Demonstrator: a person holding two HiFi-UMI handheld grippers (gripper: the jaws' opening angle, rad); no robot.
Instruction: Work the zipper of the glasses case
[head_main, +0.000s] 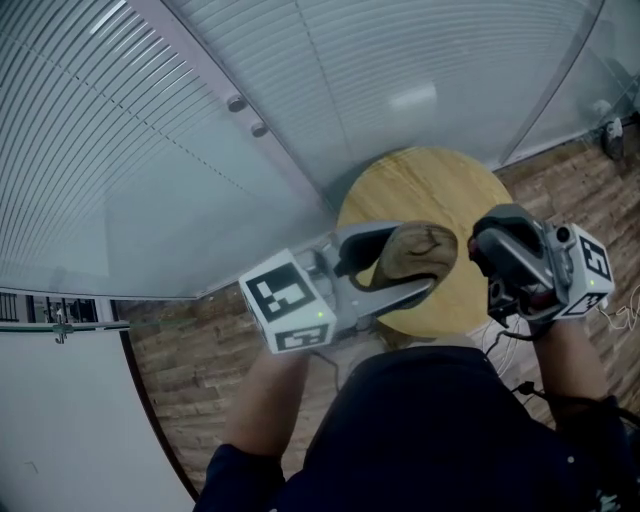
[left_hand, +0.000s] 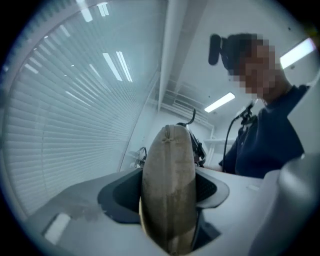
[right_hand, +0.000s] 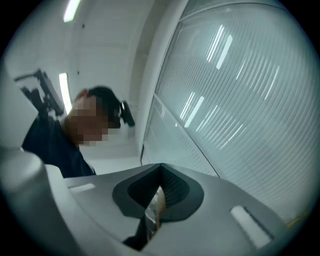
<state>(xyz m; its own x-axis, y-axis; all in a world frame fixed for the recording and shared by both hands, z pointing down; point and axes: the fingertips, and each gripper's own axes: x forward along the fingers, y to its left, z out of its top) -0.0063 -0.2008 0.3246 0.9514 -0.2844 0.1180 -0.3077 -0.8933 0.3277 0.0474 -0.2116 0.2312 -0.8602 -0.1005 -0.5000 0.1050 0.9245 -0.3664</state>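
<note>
**Case clamped, pull pinched: draw it along the teeth**

Head view: my left gripper (head_main: 414, 260) clamps the tan glasses case (head_main: 425, 243) across its middle, lifted clear above the round wooden table (head_main: 430, 180). My right gripper (head_main: 482, 252) sits just off the case's far end, tip almost touching it

Left gripper view: both pads press the case's sides, and its seam runs straight away from me

Right gripper view: the jaws are pressed together on a thin pale sliver that I take for the zipper pull (right_hand: 156, 210), though it is too small to be sure

I judge the pull should travel along the seam, not away from it, while the left clamp holds firm against twisting
</note>
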